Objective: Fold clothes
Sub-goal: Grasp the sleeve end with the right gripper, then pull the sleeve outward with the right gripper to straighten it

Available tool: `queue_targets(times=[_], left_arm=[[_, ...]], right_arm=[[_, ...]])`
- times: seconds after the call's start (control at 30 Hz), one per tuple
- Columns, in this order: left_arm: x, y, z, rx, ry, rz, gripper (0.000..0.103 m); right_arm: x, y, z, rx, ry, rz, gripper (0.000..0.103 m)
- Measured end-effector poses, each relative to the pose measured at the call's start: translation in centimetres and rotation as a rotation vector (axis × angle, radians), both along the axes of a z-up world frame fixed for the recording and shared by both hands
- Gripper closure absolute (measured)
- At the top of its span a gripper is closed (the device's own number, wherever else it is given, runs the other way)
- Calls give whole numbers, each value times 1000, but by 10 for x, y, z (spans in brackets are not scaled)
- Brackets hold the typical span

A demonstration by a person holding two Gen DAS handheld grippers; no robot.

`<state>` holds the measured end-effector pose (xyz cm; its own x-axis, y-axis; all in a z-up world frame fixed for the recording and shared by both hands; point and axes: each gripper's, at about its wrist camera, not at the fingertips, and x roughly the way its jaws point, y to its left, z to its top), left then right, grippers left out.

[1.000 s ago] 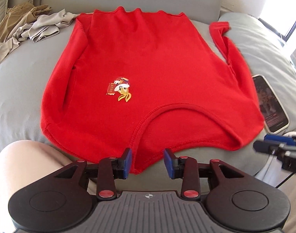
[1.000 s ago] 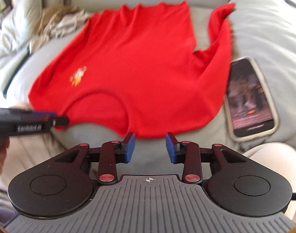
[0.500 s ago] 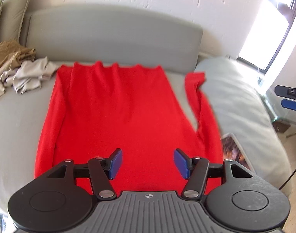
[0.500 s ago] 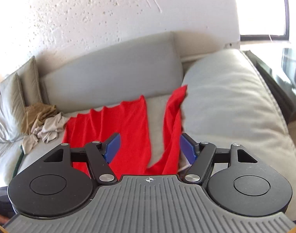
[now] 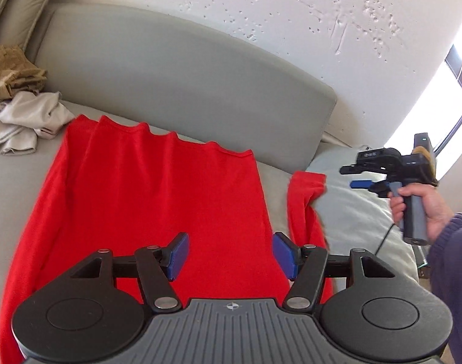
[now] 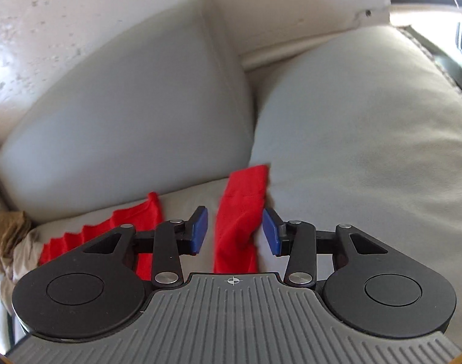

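Overhead, the left gripper hangs above the red shirt, its blue pads spread about halfway with nothing between them; the cloth seen in the gap lies on the seat beneath and is not touched by either pad. That shirt is laid flat on the grey sofa, its wavy hem toward the backrest, one long sleeve lying apart along the right side with its cuff resting against a pale cushion.

Off to the right in the left wrist view, the right gripper is held out over the cushion by a hand in a dark blue sleeve. From its own camera, the right gripper points down at the sleeve, and its jaws are closing, roughly half apart. The red sleeve shows in the gap between the pads, but both blue pads stand clear of the fabric, so nothing is gripped.

A heap of tan and beige clothes sits on the seat at the far left, just beside the shirt's corner
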<state>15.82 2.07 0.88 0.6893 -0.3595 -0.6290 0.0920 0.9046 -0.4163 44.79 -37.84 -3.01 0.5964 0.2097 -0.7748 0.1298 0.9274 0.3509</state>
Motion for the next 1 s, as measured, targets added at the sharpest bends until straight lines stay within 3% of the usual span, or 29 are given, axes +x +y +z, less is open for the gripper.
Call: queue_targets(times=[0.17,0.23,0.3,0.37,0.43,0.57,0.77,0.87,0.93,1.0], left_arm=[[17,-12,-18,-13,8,-40,44],[21,-14,-22,-22,13,-42,44],[22,-14,-23,-22,19,-41,44],[20,-13,-21,-16,12,-41,44],[14,-10,-16,-15,-1,-40,44],[-1,-5,-2,-37,-32,-41,44],[-19,-16,21,-102,-59,-113,44],[-25,-30,26,-114,-70,-175,44],[-28,-36,26,-113,-62,-194,44],[-29,-38,23,-98,-41,-181,44]], right_arm=[[49,-7,-56,32,46,-65,64],[62,-8,-72,27,45,-56,74],[61,-8,-78,45,25,-71,96],[60,-8,-83,63,5,-87,98],[46,-2,-66,25,-64,-109,99],[-9,18,12,-265,-280,-215,99],[-91,42,88,-822,-448,-459,99],[-103,54,87,-1084,-387,-500,99],[-82,59,67,-1143,-277,-425,98],[-52,65,43,-1147,-176,-330,90]])
